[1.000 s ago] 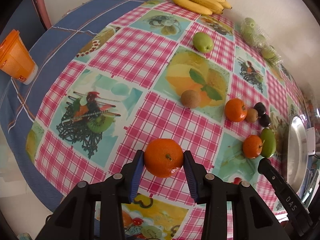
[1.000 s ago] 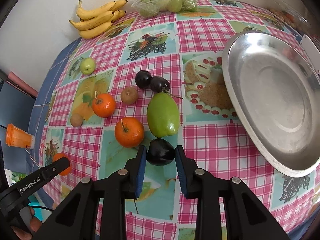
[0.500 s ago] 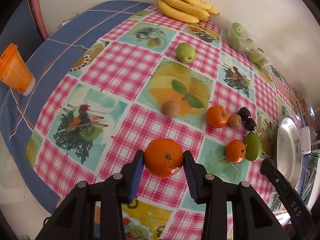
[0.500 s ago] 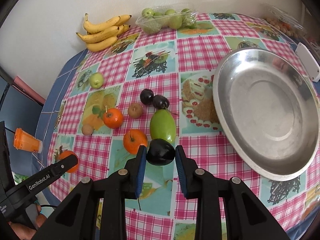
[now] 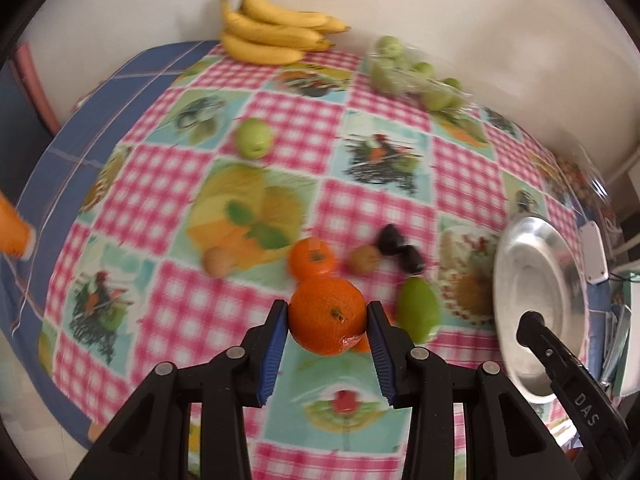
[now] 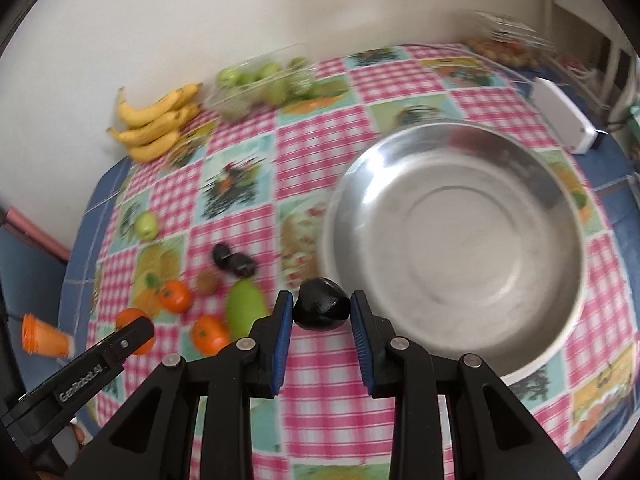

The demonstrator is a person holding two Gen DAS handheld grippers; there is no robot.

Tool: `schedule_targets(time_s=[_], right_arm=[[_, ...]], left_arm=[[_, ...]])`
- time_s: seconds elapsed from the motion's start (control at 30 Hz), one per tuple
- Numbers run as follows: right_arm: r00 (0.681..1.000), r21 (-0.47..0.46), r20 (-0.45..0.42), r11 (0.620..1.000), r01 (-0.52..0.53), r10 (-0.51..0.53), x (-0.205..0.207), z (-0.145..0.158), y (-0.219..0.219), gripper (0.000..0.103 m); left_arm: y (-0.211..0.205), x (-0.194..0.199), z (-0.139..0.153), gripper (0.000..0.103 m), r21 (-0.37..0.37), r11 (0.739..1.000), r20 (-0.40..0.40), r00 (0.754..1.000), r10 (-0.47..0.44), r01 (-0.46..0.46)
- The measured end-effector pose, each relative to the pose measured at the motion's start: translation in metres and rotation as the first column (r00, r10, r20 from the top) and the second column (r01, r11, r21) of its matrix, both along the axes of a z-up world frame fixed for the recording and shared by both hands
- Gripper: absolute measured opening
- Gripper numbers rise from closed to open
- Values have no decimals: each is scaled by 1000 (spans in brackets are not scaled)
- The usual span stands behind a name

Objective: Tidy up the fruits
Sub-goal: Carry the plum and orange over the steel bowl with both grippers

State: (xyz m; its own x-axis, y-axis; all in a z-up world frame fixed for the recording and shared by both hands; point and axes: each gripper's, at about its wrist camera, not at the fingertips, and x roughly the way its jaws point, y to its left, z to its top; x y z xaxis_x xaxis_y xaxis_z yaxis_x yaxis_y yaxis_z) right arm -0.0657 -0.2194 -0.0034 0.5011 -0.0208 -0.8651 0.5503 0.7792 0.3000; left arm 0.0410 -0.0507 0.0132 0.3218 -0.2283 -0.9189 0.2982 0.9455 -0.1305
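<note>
My left gripper (image 5: pixel 327 320) is shut on an orange (image 5: pixel 325 314) and holds it above the table, over the cluster of loose fruit. My right gripper (image 6: pixel 321 310) is shut on a dark plum (image 6: pixel 321 309) and holds it in the air just left of the steel bowl (image 6: pixel 452 344). The bowl also shows in the left wrist view (image 5: pixel 560 340) at the right. On the cloth lie two oranges (image 6: pixel 175 295) (image 6: pixel 208 334), a green mango (image 6: pixel 245 307), two dark plums (image 6: pixel 234 261), a small brown fruit (image 6: pixel 208 281) and a green apple (image 6: pixel 145 226).
Bananas (image 6: pixel 154 128) and a clear pack of green fruit (image 6: pixel 264 84) lie at the back by the wall. An orange cup (image 6: pixel 42 336) stands at the left table edge. A white box (image 6: pixel 564 116) sits behind the bowl. The left gripper's body (image 6: pixel 80 372) shows at lower left.
Both grippers have risen and swung right with their fruit. The right one now faces the bowl; the left one now hangs over the fruit cluster. Both views are blurred.
</note>
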Motion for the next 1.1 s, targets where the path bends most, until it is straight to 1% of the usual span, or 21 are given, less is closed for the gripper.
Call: schedule_targets(time_s=[0.2,0.33,0.47,0.67,0.83,1.0,1.1], right_arm=[[994,-5,-43,995,104,-104,-16,-11,-38,31],[979,26,-72,981,192,-190,-32,-22,-65,31],[967,59,-78,967,247,-242,-44,-30,-85,31],[959,49,-98,961,272,-266,-49,-39,-99,31],[956,45,-117,960,277,-270,-45,-48,-105,31],[954,45,-122,959,281,-274,-40,-51,-110,31],[955,43,-126,960,275,-268,-36,-54,-111,31]], left_arm=[[-53,-8,2,42,-10,994,19,994,-104,105],[-85,-17,2,42,-10,985,38,984,-173,173],[-111,-25,2,42,-19,973,67,971,-228,229],[-143,-32,-11,42,-12,958,63,956,-285,286],[-157,-32,-24,42,-20,955,43,955,-294,295],[-168,-31,-29,42,-46,951,40,951,-306,307],[-176,-33,-31,42,-42,947,41,947,-317,319]])
